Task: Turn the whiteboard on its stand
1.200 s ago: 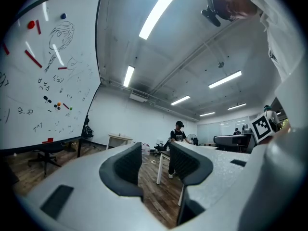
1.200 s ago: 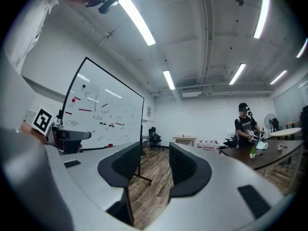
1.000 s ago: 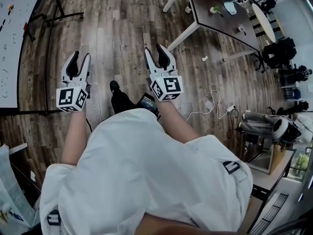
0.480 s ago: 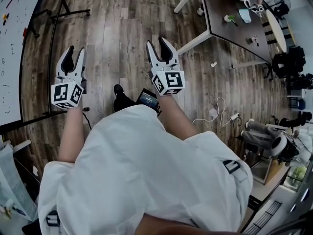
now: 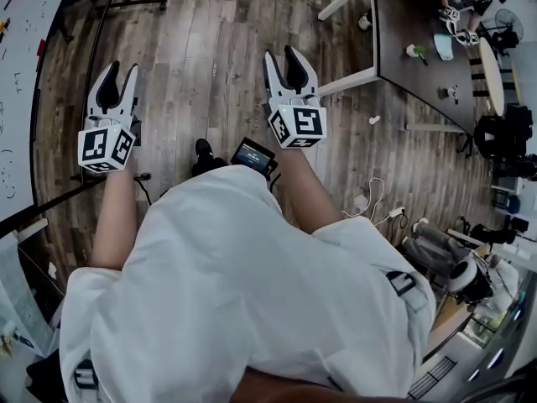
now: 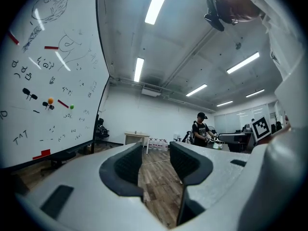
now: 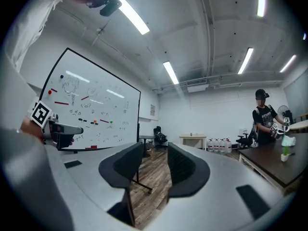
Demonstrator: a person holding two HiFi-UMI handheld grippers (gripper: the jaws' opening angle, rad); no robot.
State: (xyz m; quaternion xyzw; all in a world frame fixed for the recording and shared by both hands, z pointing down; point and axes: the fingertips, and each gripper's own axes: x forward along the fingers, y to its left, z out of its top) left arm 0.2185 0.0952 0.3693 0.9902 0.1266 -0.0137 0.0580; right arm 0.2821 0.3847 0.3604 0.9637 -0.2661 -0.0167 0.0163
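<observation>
The whiteboard [image 5: 15, 116] stands on our left, its long edge running forward beside us, so our left hand-held gripper [image 5: 118, 78] is the nearer of the 2. Its jaws gape empty. The right hand-held gripper [image 5: 283, 64], also empty, has just been closing slightly.

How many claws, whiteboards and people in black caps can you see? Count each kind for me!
Claws: 2, the left claw and the right claw, whose jaws have just been closing with nothing between them
Whiteboard: 1
Person in a black cap: 1
Total: 4
</observation>
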